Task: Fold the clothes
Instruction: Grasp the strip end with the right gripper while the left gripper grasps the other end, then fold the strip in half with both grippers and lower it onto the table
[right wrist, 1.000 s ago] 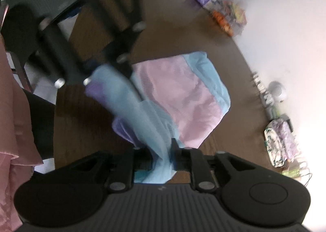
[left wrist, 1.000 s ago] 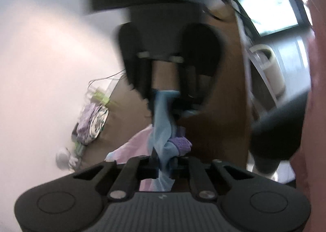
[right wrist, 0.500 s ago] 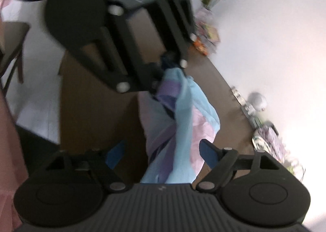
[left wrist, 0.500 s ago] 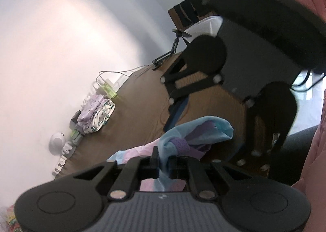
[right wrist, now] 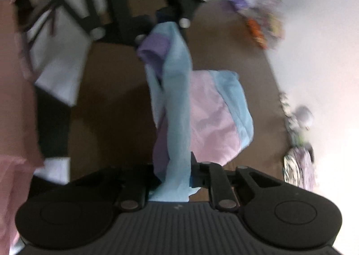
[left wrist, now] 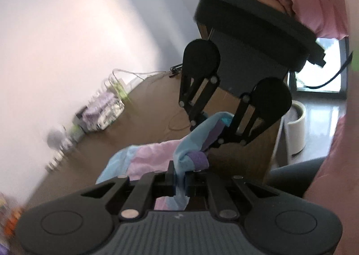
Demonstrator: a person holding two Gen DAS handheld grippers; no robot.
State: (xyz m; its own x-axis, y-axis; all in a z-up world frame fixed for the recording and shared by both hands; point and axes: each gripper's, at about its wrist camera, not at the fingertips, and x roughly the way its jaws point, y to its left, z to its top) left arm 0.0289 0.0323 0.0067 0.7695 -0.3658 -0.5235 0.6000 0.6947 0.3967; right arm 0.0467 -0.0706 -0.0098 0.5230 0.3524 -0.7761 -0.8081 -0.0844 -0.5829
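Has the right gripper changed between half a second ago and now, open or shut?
Yes. The right gripper, wide open around the garment half a second ago, is now shut on its blue strip, above the brown table.

Soft thin cloth in pink, blue and purple for the garment (right wrist: 208,116), a bit crinkly, with a fuzzy purple cuff (left wrist: 198,159) low in the middle of the left wrist view. Brown wood for the table (right wrist: 107,89), smooth and dull. Black plastic for the left gripper (left wrist: 178,182) and right gripper (right wrist: 172,176), not shiny, with ridged backs and small shiny metal screws (left wrist: 129,212).
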